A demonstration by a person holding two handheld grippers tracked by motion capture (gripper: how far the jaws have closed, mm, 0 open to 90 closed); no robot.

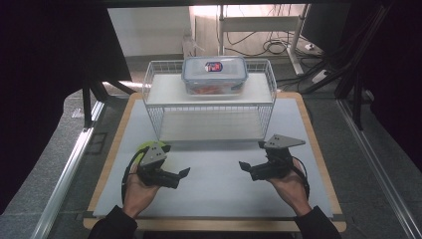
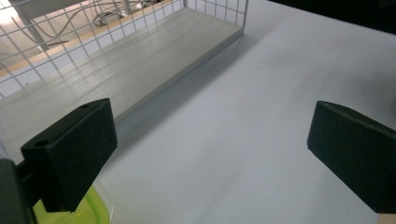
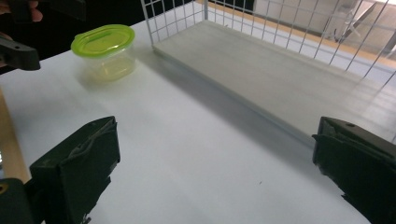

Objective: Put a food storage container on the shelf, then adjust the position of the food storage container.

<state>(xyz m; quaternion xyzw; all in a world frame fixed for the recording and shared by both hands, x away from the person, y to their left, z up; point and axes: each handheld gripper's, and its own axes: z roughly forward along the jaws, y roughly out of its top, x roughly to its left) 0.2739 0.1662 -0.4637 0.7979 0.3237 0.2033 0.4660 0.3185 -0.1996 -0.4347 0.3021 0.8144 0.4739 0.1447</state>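
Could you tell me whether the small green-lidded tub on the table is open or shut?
Shut: the green lid lies flat across the rim of the clear tub, which stands upright on the table.

A wire rack (image 1: pixel 209 102) is standing at the far middle of the table (image 1: pixel 214 189), with a lidded food container (image 1: pixel 214 74) sitting on its upper shelf. A small lidded tub (image 3: pixel 104 51) is resting just off the rack's front left corner. The left gripper (image 1: pixel 185 173) is hovering just beside that tub, the right gripper (image 1: pixel 244 166) facing it across bare table.

Lid label (image 1: pixel 214 66) on clear container (image 1: pixel 214 75) — print too small to read
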